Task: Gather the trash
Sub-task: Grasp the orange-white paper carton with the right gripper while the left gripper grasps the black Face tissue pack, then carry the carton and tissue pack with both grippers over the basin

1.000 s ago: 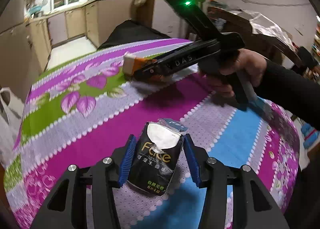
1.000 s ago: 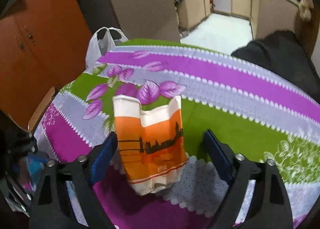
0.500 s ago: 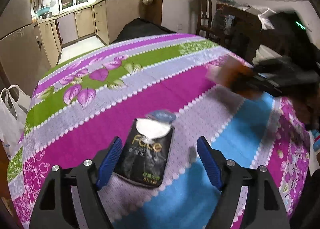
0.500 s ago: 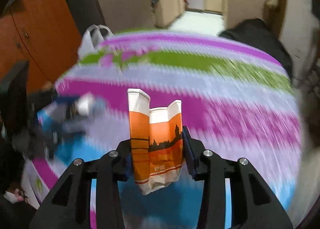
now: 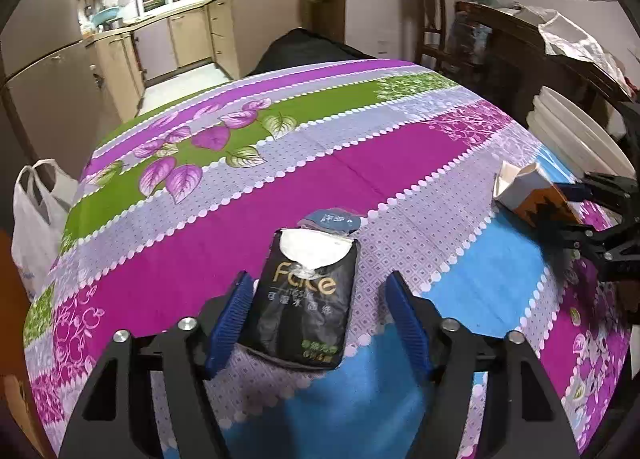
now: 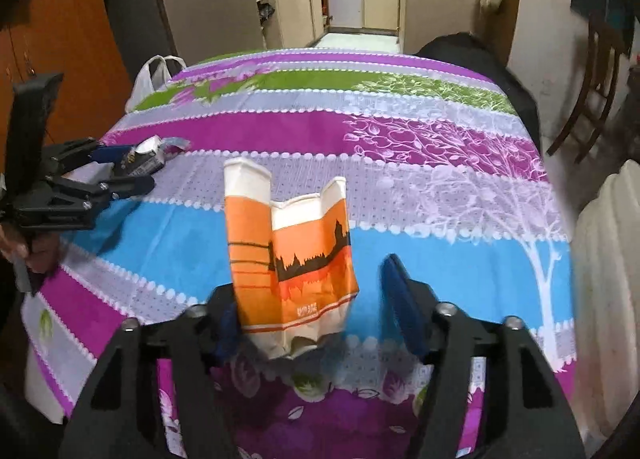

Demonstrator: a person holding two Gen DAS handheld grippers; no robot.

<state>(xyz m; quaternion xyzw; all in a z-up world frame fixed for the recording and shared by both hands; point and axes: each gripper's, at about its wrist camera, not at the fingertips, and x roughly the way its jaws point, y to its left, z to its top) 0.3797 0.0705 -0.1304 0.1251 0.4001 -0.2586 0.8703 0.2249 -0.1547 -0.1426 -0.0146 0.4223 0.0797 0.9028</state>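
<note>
Centrally, left gripper point(image 5: 318, 317) jaws closing, not yet gripping black tissue pack point(image 5: 306, 307) on striped tablecloth point(image 5: 360, 155), right gripper point(image 6: 316, 307) apparently loose around crumpled orange paper cup point(image 6: 290, 259), grip uncertain.

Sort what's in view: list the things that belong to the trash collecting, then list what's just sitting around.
Part of the job:
- black tissue pack, lying on the table between the left tongs
- crushed orange paper cup, between the right tongs
- white plastic bag hanging at the table's edge, probably for the trash

Just lying about:
- floral tablecloth
- wooden chair
- kitchen cabinets
</note>
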